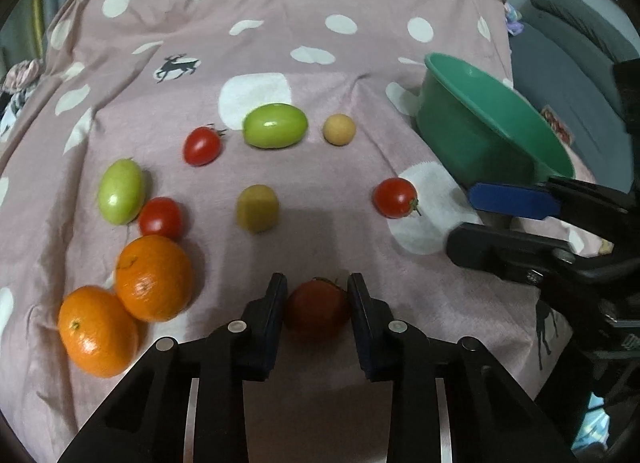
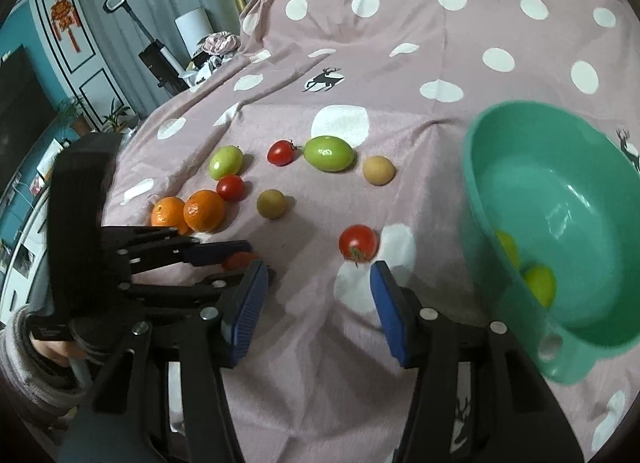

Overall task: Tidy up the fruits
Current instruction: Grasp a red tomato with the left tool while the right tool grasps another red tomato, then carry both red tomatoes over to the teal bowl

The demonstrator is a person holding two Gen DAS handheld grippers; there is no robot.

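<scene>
On the pink spotted bedspread (image 1: 320, 63) the fruit lies scattered toward the near edge, and the left gripper (image 1: 318, 303) is clamped on a red tomato (image 1: 316, 309), its two dark pads pressed against the fruit's sides right at the cloth. Off to that gripper's left sit two oranges (image 1: 154, 277), touching each other, with another tomato (image 1: 160, 218) just behind them and a green oval fruit (image 1: 121, 191) leaning against it. Further toward the middle of the spread are a small brownish fruit (image 1: 257, 208), a tomato with a stalk (image 1: 202, 146), a bigger green fruit (image 1: 275, 125) and a pale round one (image 1: 339, 129), all apart from one another. A lone tomato (image 2: 358, 243) rests on a white spot toward the right side, just ahead of the right gripper (image 2: 316, 303). That gripper hangs with its blue pads (image 2: 244, 313) parted and nothing between them, only bare cloth. Beside it, at the right edge of the spread, a green bowl (image 2: 480, 183) is tipped toward the fruit, and yellow-green fruit (image 2: 540, 285) lies blurred at its low side; I cannot tell how many pieces. At the left, a grey sleeve (image 2: 24, 363) shows behind the left gripper's handle.
</scene>
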